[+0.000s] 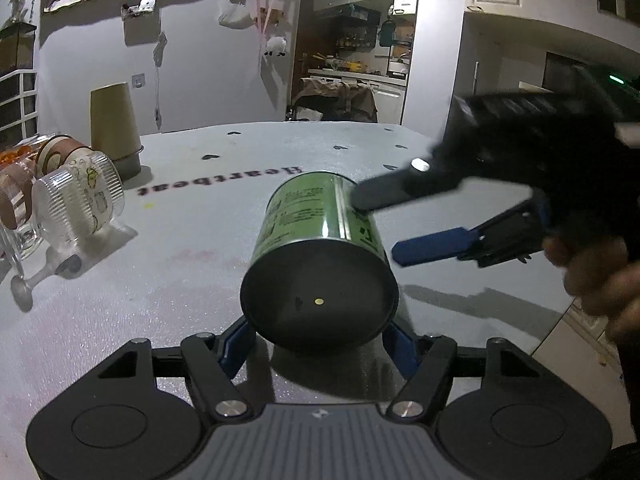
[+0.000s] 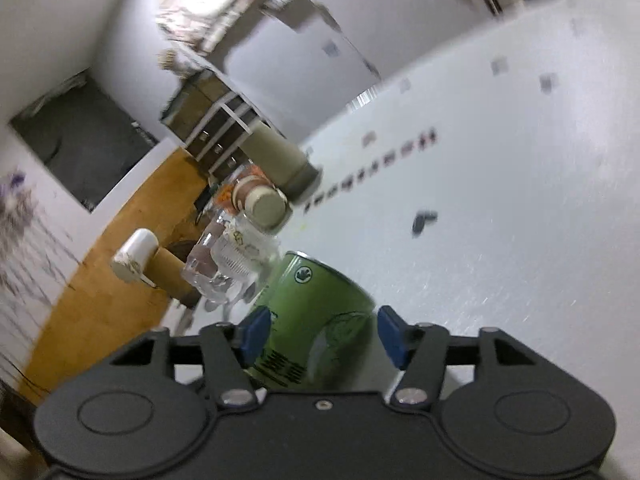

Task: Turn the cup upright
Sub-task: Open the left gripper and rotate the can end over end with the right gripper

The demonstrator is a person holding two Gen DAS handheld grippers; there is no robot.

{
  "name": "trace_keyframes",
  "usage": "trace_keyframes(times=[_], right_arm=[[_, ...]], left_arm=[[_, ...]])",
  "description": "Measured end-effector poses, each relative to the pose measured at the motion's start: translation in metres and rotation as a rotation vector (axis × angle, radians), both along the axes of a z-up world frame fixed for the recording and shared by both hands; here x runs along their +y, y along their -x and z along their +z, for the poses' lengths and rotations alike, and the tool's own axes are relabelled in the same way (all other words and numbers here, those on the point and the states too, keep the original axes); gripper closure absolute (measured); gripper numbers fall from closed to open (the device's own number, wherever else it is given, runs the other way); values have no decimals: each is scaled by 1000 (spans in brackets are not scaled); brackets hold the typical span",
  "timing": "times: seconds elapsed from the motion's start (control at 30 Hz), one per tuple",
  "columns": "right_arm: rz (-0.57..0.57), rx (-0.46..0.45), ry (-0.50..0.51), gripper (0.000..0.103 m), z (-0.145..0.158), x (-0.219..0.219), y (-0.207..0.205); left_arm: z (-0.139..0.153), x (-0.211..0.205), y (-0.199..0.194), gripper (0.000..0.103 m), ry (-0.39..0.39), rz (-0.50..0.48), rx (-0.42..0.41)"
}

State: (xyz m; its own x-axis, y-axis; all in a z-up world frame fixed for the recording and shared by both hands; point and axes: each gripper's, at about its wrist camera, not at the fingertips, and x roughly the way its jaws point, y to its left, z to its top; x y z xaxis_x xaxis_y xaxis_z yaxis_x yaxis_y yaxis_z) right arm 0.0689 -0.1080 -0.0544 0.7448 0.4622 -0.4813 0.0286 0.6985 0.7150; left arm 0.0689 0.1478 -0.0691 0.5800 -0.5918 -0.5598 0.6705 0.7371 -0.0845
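Left of the green cup (image 1: 320, 256), a clear ribbed glass (image 1: 78, 204) lies near enough to be knocked if the cup rolls; the cup itself lies on its side on the counter (image 1: 192, 280), dark base between the left gripper (image 1: 318, 346)'s spread pads, not clearly pinched; right of it, the right gripper (image 1: 380, 224) stands open, one finger against its wall, which could push it away.

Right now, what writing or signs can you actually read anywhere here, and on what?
"Heartbeat": on the white tablecloth, printed upside down from the left wrist view.
Leaf-in-a-circle sign: on the green cup.
Black print on the green cup: too small and blurred to read.
Cartoon print on the clear glass: no readable words.
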Motion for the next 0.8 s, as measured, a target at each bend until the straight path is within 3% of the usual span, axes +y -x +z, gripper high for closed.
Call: trace_keyframes(times=[0.1,0.23,0.5,0.63,0.67,0.8], right_arm=[[-12,116,-126,33,-9,-5,-18],[-46,203,-192,29,-16,-3,-35],[-21,287,-287,28,-26,2,-56],[12,246,-242,30,-17,3,-53],[20,222,-215,30,-11,3,-50],[24,76,-1,30,22,6,-38]], left_arm=[[0,-2,2,33,-9,-1,-9],[0,-4,4,34,-21,-1,-19],[1,-3,4,34,-32,3,-23],[2,-2,6,31,-29,10,-27],[2,-1,6,24,-29,15,-32],[7,4,8,10,-5,24,-55]])
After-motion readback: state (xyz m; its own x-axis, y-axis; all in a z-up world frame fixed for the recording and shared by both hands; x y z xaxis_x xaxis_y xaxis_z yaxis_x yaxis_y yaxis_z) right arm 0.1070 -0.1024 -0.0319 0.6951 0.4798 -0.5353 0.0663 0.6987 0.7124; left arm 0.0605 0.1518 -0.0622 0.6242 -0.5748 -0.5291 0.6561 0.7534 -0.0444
